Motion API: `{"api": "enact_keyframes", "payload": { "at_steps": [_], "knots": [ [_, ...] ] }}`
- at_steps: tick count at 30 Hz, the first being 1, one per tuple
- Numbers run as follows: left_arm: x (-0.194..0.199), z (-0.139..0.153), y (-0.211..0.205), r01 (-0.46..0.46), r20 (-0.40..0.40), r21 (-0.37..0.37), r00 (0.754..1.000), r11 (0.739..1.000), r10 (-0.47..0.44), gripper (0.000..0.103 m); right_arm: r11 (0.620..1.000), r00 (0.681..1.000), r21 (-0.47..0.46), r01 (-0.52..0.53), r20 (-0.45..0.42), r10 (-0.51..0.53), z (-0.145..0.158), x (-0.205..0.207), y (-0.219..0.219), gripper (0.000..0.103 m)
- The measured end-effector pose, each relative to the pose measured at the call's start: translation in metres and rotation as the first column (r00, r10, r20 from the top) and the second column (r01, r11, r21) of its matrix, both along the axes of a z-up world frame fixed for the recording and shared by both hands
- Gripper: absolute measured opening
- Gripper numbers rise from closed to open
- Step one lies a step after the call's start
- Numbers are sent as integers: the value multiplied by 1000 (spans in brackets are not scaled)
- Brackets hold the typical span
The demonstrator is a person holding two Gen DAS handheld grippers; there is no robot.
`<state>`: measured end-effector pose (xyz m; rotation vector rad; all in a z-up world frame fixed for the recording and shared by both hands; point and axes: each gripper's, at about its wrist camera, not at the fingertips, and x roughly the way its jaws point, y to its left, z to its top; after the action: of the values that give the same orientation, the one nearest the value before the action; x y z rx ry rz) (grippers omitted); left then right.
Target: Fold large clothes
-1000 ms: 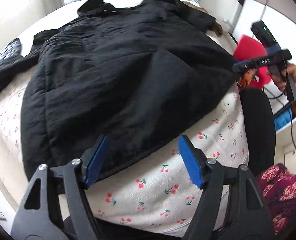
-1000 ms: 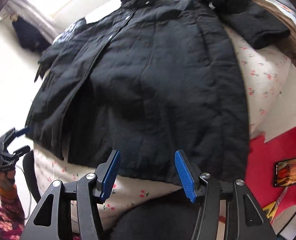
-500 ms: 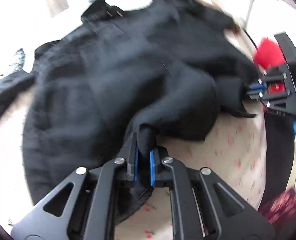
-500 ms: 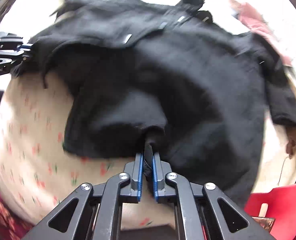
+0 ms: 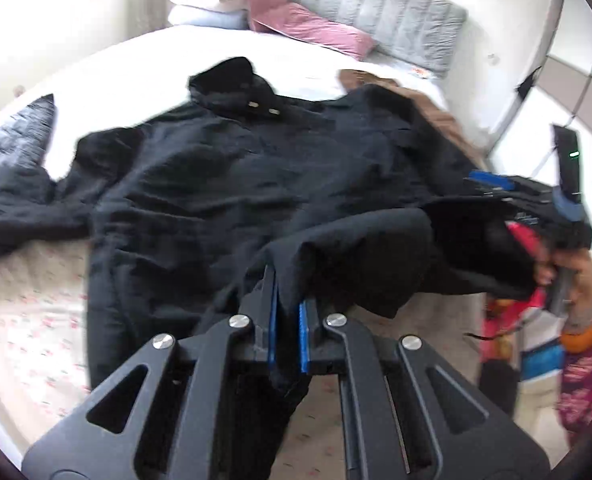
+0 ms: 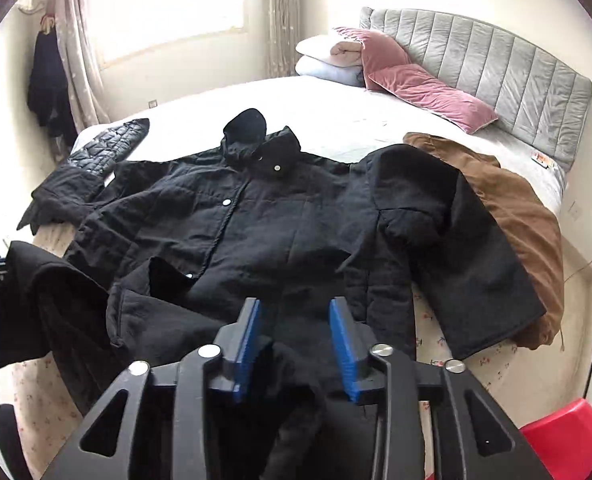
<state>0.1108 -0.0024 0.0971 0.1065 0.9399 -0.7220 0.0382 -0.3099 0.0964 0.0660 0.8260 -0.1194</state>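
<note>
Pink pillow (image 6: 428, 92) lies against the grey headboard (image 6: 496, 64); brown garment (image 6: 524, 220) beside.

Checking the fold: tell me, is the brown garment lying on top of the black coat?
No, the coat's sleeve lies over the brown garment.

Left gripper (image 5: 285, 316) jaws clamped on black coat (image 5: 223, 184) hem.

Both grippers point down over the bed, one clamped and one parted.

The left gripper (image 5: 287, 334) has its blue pads nearly together, pinching black cloth of the coat (image 5: 223, 200). The right gripper (image 6: 298, 346) has just been opening; its jaws stand apart with coat fabric lying loose between them. A hand (image 5: 572, 276) grips its handle.
</note>
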Motion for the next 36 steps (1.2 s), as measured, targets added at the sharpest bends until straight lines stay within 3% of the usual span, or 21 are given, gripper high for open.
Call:
{"api": "enact_keyframes", "payload": {
  "at_steps": [1, 6, 10, 19, 23, 29, 32, 34, 36],
  "knots": [
    [-7, 0, 1, 35, -7, -13, 999, 999, -35, 10, 1000, 1000, 15, -5, 12, 5, -1, -8, -1, 63],
    [-26, -11, -10, 79, -13, 36, 997, 996, -78, 10, 980, 993, 168, -107, -32, 114, -27, -44, 10, 64],
    [-31, -12, -10, 62, -3, 30, 998, 998, -62, 10, 987, 990, 115, -108, -73, 117, -47, -90, 22, 66],
    [-22, -13, -10, 30, -14, 25, 999, 999, -29, 10, 999, 976, 10, -49, -212, 50, -92, -183, -9, 68],
    [-19, -12, -9, 17, -18, 22, 1000, 1000, -16, 10, 1000, 967, -4, -12, -255, 10, -109, -197, -21, 68],
    [-32, -11, -9, 44, -16, 49, 999, 998, -43, 10, 998, 978, 2, 63, -200, -61, -123, -172, -47, 67],
    [-59, -13, 0, 109, -14, 54, 994, 993, -108, 19, 997, 980, 11, 73, -188, -70, -134, -150, -51, 66],
    [-81, -15, 19, 130, -11, 37, 991, 991, -130, 47, 995, 981, 66, 73, -186, -60, -137, -143, -54, 65],
    [-102, -20, 51, 95, 29, 47, 995, 994, -97, 65, 993, 983, 96, 66, -180, -48, -139, -144, -54, 65]
  ]
}}
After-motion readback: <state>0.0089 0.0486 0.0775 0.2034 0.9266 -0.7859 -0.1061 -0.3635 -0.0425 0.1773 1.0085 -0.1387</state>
